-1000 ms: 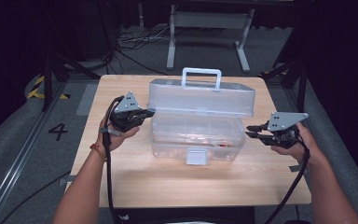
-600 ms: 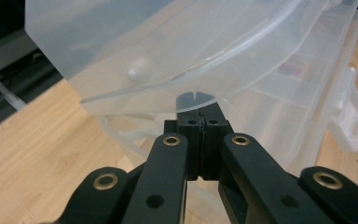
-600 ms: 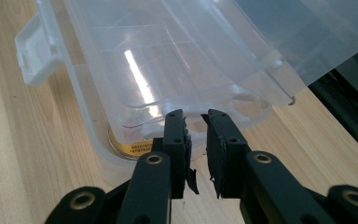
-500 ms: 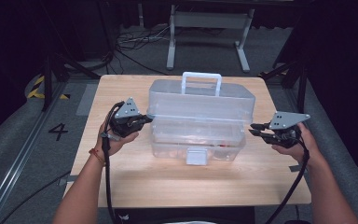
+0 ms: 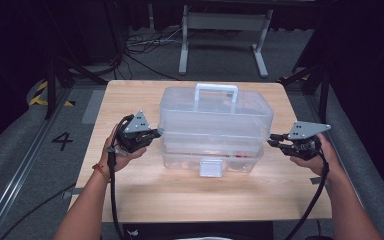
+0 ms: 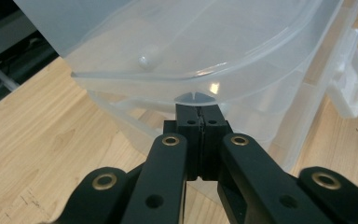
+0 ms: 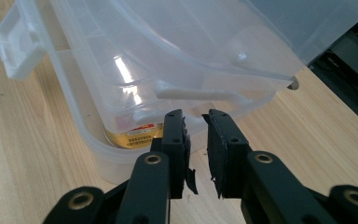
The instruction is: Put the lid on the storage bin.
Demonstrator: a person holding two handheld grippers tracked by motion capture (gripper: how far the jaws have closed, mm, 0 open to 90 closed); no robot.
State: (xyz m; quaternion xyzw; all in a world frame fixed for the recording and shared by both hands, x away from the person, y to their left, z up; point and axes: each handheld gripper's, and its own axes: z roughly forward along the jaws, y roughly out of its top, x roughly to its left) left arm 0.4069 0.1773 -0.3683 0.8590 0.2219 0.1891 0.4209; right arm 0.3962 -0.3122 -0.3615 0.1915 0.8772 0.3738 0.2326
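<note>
Two hand-held grippers, one at each end of a clear plastic box.

Left hand-held gripper (image 5: 152,134): jaws pressed together, nothing between; tips right under the lid's corner rim (image 6: 193,97) at the box's left end. Held in person's left hand (image 5: 125,147), cable (image 5: 112,200) trailing back toward near edge of counter.

Right hand-held gripper (image 5: 275,140): jaws a little apart, narrow gap, nothing clamped; tips just beside the box's right end, below lid rim, pointing at base wall. Torn black padding on inner faces of the jaws, seen in right gripper view. Grey three-cornered plate (image 5: 307,129) on top.

Box (image 5: 215,130): translucent, w/ white carry handle (image 5: 216,92) on lid and white front latch (image 5: 211,168). Sits mid-counter, latch facing near edge. Lid resting over base, front rim looks slightly raised off base. Inside, thru wall: item w/ yellow-red label (image 7: 135,133), details unclear.

Counter (image 5: 130,190): light wood, rectangular; dark floor all round.
</note>
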